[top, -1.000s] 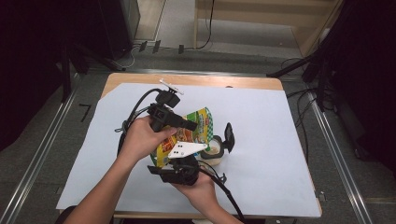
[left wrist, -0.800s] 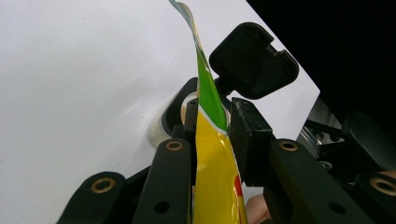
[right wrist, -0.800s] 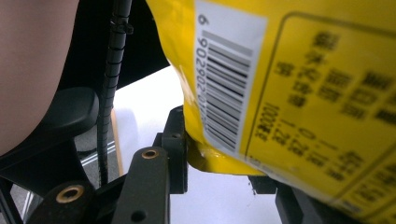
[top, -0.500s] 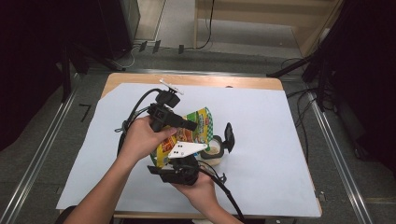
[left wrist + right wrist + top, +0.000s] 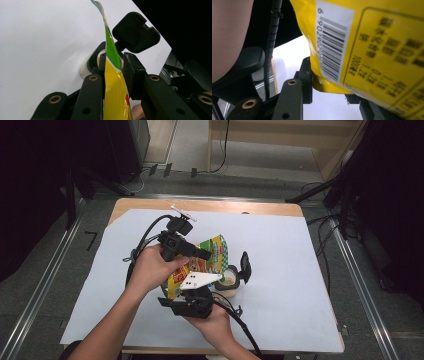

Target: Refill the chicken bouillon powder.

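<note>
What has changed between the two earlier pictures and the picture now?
Nothing has visibly changed. Both tongs hold the yellow and green snack bag as before: the left tongs grip its edge, the right tongs its lower corner. The bag stays tilted above the small container with its black lid open.

Pouch (image 5: 367, 50) print blurred, cut off at right edge; container (image 5: 229, 281) contents partly hidden behind pouch, unreadable.
</note>
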A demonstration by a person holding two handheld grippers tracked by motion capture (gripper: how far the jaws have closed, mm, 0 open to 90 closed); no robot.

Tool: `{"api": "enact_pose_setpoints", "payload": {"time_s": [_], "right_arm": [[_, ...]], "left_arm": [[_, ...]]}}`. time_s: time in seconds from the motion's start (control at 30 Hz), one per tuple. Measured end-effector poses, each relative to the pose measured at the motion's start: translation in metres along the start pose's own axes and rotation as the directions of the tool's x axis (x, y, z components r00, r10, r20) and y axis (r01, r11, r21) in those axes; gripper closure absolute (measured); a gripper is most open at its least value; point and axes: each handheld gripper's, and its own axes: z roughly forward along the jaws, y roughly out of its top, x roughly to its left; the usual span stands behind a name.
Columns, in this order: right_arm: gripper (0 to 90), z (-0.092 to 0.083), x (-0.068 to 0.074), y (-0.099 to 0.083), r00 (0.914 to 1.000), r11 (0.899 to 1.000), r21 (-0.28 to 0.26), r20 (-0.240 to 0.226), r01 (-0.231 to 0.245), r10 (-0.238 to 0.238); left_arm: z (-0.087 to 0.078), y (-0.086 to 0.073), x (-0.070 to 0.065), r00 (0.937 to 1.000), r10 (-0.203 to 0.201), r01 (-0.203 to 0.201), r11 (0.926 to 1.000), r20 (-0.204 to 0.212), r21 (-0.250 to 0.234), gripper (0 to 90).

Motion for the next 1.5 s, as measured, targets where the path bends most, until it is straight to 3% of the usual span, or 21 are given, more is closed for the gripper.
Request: {"api": "enact_pose_setpoints", "payload": {"time_s": [0.57,1.23,1.5], "right_arm": [[66.4,-0.005,-0.002,-0.001,0.9998,1.000,0.004,0.017,0.010,-0.010],[65.8,-0.016,-0.008,-0.007,0.9982,0.999,-0.012,0.051,-0.030,0.031],[64.8,-0.016,-0.005,-0.005,0.9984,1.000,-0.010,0.056,-0.006,0.007]], "left_arm": [[0.005,0.004,-0.003,0.9999,0.012,-0.013,0.9999,0.007,0.004,77.4],[0.023,0.015,-0.008,0.9990,0.037,-0.038,0.9985,0.026,0.039,77.5],[0.018,0.015,-0.007,0.9994,0.029,-0.029,0.9991,0.017,0.031,77.6]]}}
